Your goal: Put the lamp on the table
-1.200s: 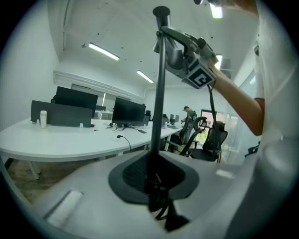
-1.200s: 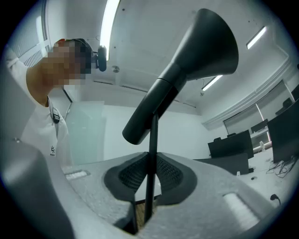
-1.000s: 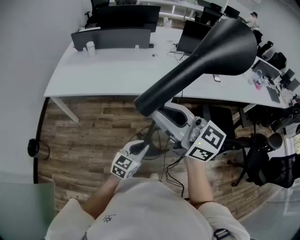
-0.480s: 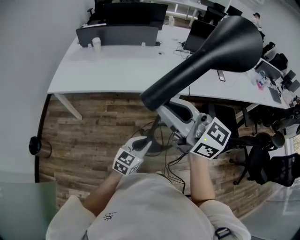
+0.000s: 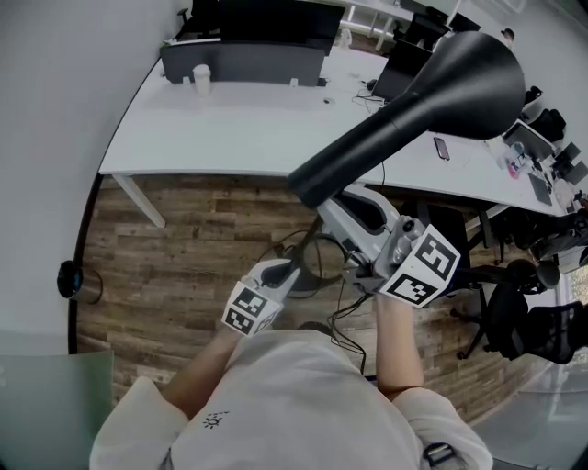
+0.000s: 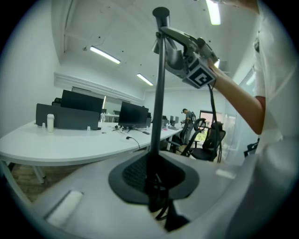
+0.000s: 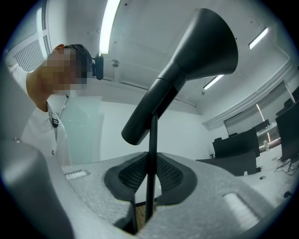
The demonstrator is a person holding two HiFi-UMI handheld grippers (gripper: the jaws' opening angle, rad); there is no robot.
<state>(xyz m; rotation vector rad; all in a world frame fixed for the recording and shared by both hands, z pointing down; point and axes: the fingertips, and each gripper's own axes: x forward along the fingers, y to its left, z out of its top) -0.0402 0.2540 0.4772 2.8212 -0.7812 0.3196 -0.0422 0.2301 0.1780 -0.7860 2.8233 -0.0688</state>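
A black lamp with a cone shade (image 5: 450, 83) and a thin black pole (image 5: 306, 246) is held in the air above the wooden floor, in front of the white table (image 5: 239, 133). My left gripper (image 5: 287, 274) is shut on the lower part of the pole (image 6: 158, 93). Higher up, my right gripper (image 5: 333, 211) is shut on the pole just under the lamp head. In the right gripper view the pole (image 7: 152, 154) stands between the pads (image 7: 128, 175) with the shade (image 7: 196, 56) above. The lamp's base is hidden.
On the table stand dark monitors (image 5: 266, 18), a white cup (image 5: 201, 75), a laptop (image 5: 404, 78) and a phone (image 5: 444, 147). Black office chairs (image 5: 514, 294) crowd the right. Cables (image 5: 344, 307) lie on the floor under the grippers.
Both grippers have moved with the lamp toward the table, and the table edge now sits lower and nearer in the head view. The grip on the pole is unchanged.
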